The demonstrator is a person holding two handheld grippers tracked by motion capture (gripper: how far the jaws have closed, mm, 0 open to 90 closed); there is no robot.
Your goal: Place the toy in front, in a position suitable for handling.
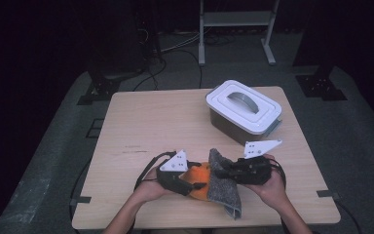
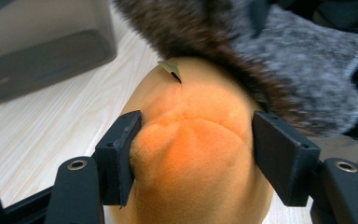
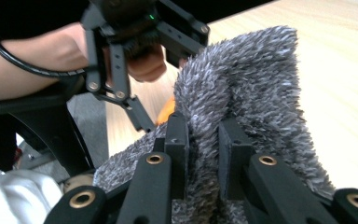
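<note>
You've got the orange plush toy (image 2: pixel 196 154) sitting at the near edge of the wooden table (image 1: pixel 151 122), between your two hands, with the grey fuzzy cloth (image 3: pixel 247 98) draped against it. Your left gripper (image 2: pixel 193 140) has its jaws either side of the plush, left pad pressing in, so it looks grasped. Your right gripper (image 3: pixel 204 140) is pinched tight on a fold of the cloth. I'd hold the toy steady and pull the cloth slowly, keeping the fold deep in the pads so the pile doesn't slip. The lidded storage box (image 1: pixel 243 109) sits well apart. No readable writing anywhere; the toy's little tag (image 2: pixel 170 69) looks blank.
</note>
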